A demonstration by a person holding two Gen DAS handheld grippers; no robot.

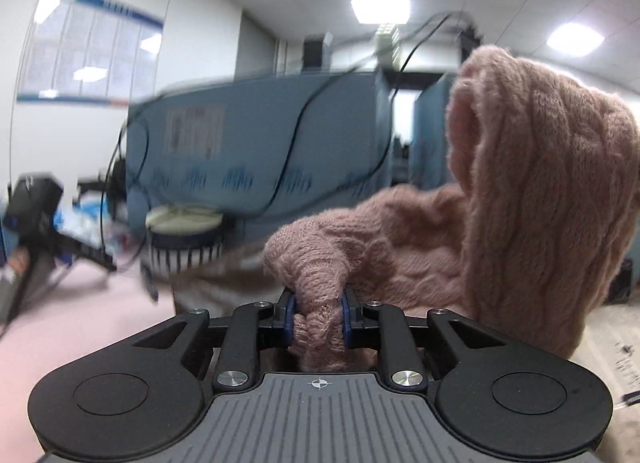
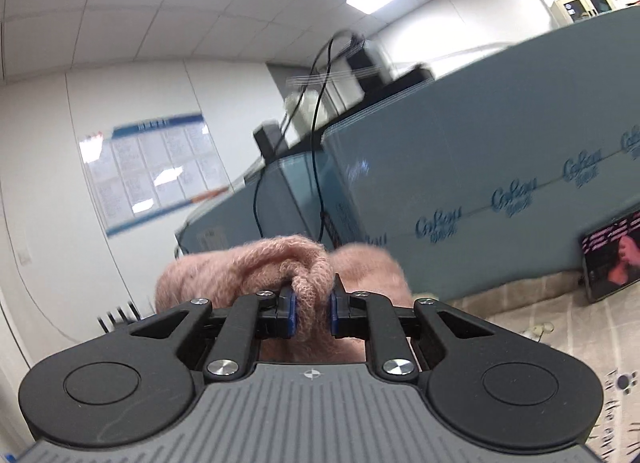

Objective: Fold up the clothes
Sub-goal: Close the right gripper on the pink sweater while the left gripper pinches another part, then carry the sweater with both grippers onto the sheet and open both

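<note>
Left gripper (image 1: 319, 321) is clamped hard on a bunched fold of the pink knitted sweater (image 1: 520, 199), the blue pads (image 1: 291, 319) pressing the wool from both sides. From that pinch the sweater climbs up and to the right of the gripper, a thick cable-knit fold rearing high on that side and hanging down past the right-hand finger. Ahead and to the left of the gripper sits a round striped container (image 1: 184, 237) with a pale top, blurred. Beyond it runs a blue partition (image 1: 256, 135) with black cables (image 1: 296, 131) draped across. A pink surface (image 1: 80, 311) spreads low on the left.

Over to the right gripper (image 2: 313, 313): also closed tight on the sweater (image 2: 280, 259), a twisted knot of pink wool squeezed between its pads (image 2: 291, 315). The knit bulges just ahead of and above the fingers, most of it to the left of them. Past the gripper stands the blue partition (image 2: 480, 167) with printed lettering, a cable (image 2: 320, 111) dropping down its edge. A dark screen (image 2: 612, 255) leans at the far right, above a patterned cloth (image 2: 560, 327). On the wall to the left hangs a notice board (image 2: 156, 171).
</note>
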